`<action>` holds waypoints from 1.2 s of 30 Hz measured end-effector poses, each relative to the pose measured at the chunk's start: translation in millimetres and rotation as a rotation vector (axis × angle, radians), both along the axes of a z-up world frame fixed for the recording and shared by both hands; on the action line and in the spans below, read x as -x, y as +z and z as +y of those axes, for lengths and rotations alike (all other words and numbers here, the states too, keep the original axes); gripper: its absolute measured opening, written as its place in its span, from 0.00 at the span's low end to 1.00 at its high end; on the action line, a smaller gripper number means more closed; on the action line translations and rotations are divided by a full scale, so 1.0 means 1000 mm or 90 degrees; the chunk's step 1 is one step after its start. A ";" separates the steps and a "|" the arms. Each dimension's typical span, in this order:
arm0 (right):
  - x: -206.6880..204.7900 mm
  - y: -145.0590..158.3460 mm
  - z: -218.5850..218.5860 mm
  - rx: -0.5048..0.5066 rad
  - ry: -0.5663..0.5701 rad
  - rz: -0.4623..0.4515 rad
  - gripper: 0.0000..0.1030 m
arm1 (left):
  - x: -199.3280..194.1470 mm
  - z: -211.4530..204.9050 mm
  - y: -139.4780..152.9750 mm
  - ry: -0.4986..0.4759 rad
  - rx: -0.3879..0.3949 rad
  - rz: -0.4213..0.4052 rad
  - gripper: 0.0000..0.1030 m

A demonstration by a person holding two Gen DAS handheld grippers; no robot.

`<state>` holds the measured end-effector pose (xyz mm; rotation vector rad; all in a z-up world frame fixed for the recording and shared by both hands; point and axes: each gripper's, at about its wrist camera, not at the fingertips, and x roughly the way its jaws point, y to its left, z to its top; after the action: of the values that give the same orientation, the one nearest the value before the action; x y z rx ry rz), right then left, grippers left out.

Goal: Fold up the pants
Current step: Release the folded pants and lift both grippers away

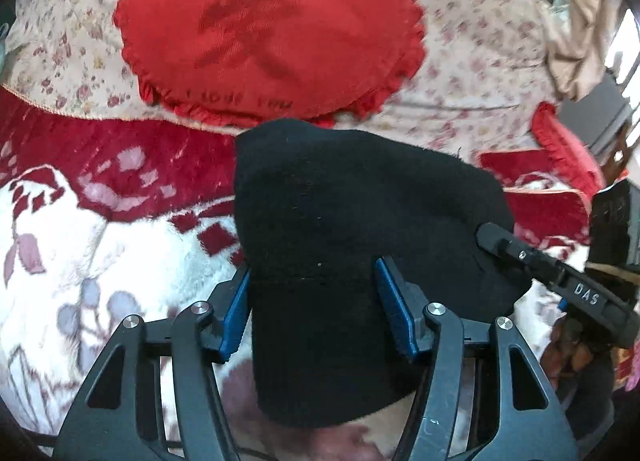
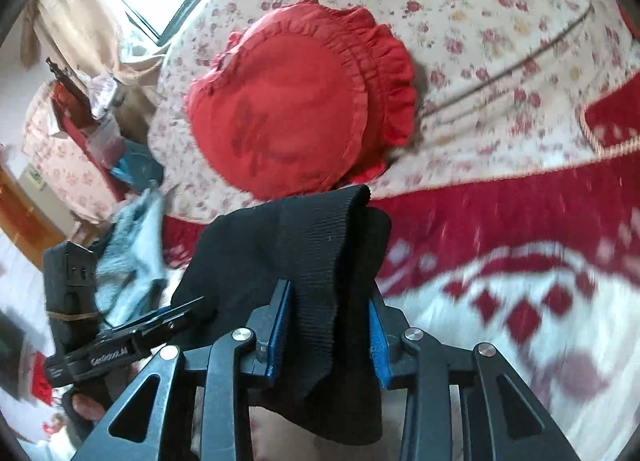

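Observation:
The black pants (image 1: 340, 221) hang bunched between my two grippers, lifted above the bed. My left gripper (image 1: 314, 281) is shut on a thick fold of the pants, the blue pads pressing both sides. My right gripper (image 2: 330, 311) is shut on the ribbed waistband of the pants (image 2: 320, 245), which sticks up past the pads. In the left wrist view the right gripper (image 1: 496, 239) grips the pants from the right. In the right wrist view the left gripper (image 2: 188, 311) grips them from the left.
A red and white plush blanket (image 1: 80, 241) covers the bed below. A round red frilled cushion (image 1: 268, 29) lies on a floral sheet (image 1: 480, 41) beyond the pants. Another red cushion (image 1: 560, 145) sits at the right. Clutter and grey cloth (image 2: 132, 237) lie beside the bed.

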<state>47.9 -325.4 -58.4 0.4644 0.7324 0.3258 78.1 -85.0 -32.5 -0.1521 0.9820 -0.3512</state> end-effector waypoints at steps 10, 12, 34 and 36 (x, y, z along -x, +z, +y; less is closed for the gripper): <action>0.007 -0.006 -0.009 0.060 -0.035 0.025 0.40 | 0.008 -0.005 -0.002 0.013 -0.052 -0.040 0.62; 0.017 0.005 -0.004 0.081 -0.034 0.011 0.40 | 0.013 -0.008 0.004 0.024 -0.068 -0.054 0.62; 0.068 0.046 0.042 0.134 -0.019 -0.033 0.41 | 0.093 -0.006 0.060 0.063 -0.121 -0.151 0.62; 0.072 0.049 0.043 0.130 -0.018 -0.041 0.41 | 0.096 -0.005 0.061 0.067 -0.122 -0.153 0.62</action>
<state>-23.6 -282.4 -9.2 0.2699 0.6881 0.2347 -18.2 -89.7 28.5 0.0127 0.7613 -0.1729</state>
